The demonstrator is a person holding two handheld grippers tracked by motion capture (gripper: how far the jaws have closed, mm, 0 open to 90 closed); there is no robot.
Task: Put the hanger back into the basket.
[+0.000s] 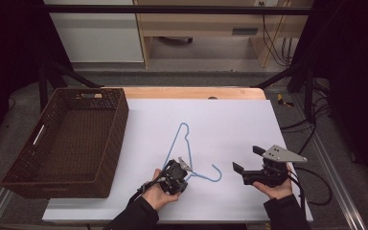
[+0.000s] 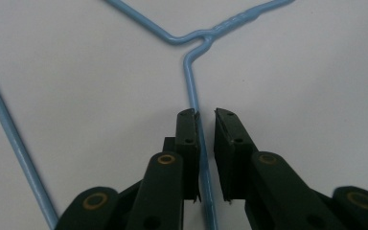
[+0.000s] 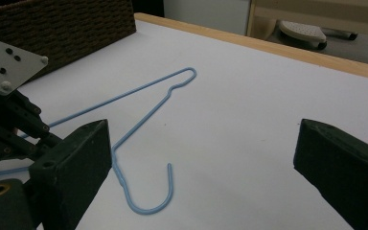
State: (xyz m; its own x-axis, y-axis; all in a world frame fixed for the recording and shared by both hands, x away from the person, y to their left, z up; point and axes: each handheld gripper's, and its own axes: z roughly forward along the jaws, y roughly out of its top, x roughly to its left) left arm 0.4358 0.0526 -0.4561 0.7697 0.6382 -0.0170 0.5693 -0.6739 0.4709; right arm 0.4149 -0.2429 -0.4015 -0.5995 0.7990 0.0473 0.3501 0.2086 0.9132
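A light blue wire hanger lies flat on the white table top, its hook toward the near side. My left gripper sits low over the hanger near its neck. In the left gripper view the jaws stand narrowly apart astride one straight wire of the hanger; the wire rests against the left pad, with a slit of table showing beside the right pad. My right gripper is held to the right of the hook, wide open and holding nothing. In the right gripper view the hanger lies ahead.
A dark brown woven basket stands at the table's left, and its wall rises behind the left gripper. The white sheet ends at a wooden strip at the far edge. Cables trail at the right.
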